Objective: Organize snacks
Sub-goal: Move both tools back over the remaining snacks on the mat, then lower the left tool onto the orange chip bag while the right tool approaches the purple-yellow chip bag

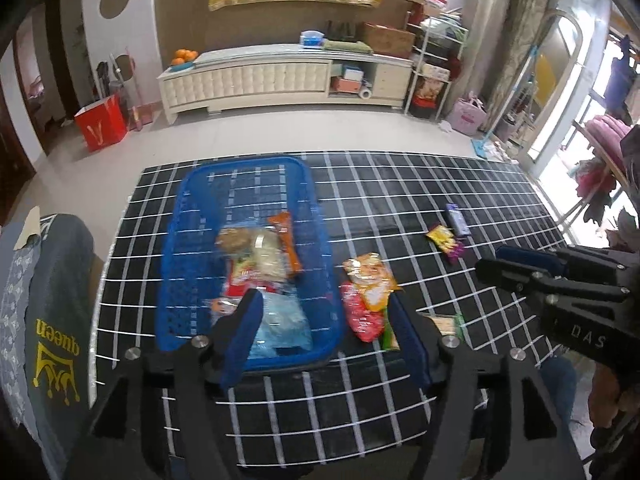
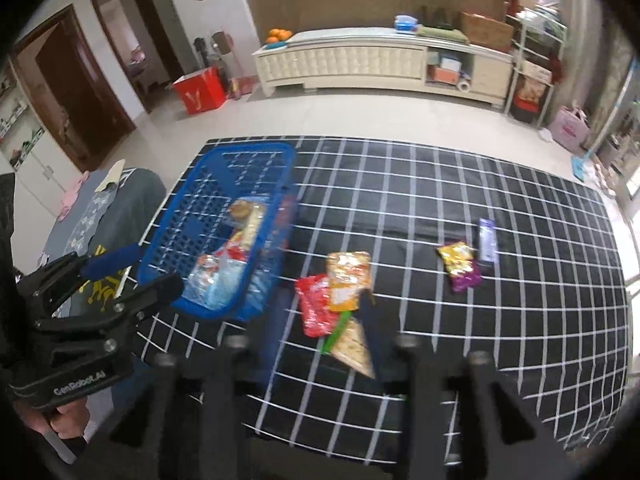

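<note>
Snacks fill the near end of the basket (image 1: 192,216) on the left of the desk (image 2: 520,320); red pack (image 2: 314,312), orange pack (image 2: 346,276), then a purple pack (image 2: 460,268) lie right. Only the right view shows a hand (image 2: 66,418) gripping the left gripper (image 1: 320,334), jaws wide, empty, over the basket's near rim. Right gripper (image 2: 320,340) hovers level above the red pack, jaws wide, empty.
</note>
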A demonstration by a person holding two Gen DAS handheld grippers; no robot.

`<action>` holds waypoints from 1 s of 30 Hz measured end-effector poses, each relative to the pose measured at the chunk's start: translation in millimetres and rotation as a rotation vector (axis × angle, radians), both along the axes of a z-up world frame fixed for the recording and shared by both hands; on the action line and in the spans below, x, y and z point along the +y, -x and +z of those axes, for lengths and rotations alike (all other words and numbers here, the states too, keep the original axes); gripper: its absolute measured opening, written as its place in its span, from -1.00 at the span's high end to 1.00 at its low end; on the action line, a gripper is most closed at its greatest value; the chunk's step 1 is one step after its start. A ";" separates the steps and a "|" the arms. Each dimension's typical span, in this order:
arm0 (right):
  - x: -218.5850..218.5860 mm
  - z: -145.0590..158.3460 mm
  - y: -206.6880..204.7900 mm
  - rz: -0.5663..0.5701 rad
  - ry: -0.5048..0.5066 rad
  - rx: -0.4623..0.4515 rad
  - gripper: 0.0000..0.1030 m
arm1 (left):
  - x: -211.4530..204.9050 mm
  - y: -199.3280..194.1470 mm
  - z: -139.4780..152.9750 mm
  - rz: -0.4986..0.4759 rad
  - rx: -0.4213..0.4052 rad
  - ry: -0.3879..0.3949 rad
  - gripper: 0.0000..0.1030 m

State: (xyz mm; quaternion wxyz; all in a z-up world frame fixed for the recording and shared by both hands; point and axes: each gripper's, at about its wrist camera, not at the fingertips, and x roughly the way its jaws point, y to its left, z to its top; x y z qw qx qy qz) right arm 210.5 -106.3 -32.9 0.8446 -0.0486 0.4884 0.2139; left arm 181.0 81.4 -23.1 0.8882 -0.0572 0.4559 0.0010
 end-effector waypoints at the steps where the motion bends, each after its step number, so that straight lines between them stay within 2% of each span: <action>1: -8.4 1.9 0.9 -0.014 0.002 -0.014 -0.37 | -5.2 -1.3 -0.1 -0.006 0.003 0.005 -0.36; 3: -21.6 3.5 0.1 -0.030 0.004 -0.021 -0.41 | -18.2 -5.9 -0.5 -0.012 0.016 0.008 -0.47; 12: -80.4 -10.1 -17.6 -0.097 -0.018 0.023 -0.49 | -72.6 -37.3 -23.3 -0.033 0.125 0.045 -0.48; 19: -108.3 -49.1 -43.3 -0.126 -0.004 0.121 -0.58 | -104.9 -63.7 -56.8 -0.019 0.218 0.065 -0.48; 24: -118.4 -77.3 -60.6 -0.124 0.005 0.187 -0.60 | -104.9 -86.0 -89.0 0.040 0.316 0.155 -0.48; 30: -121.9 -113.8 -82.1 -0.113 0.026 0.245 -0.60 | -109.5 -108.6 -120.2 0.044 0.389 0.154 -0.48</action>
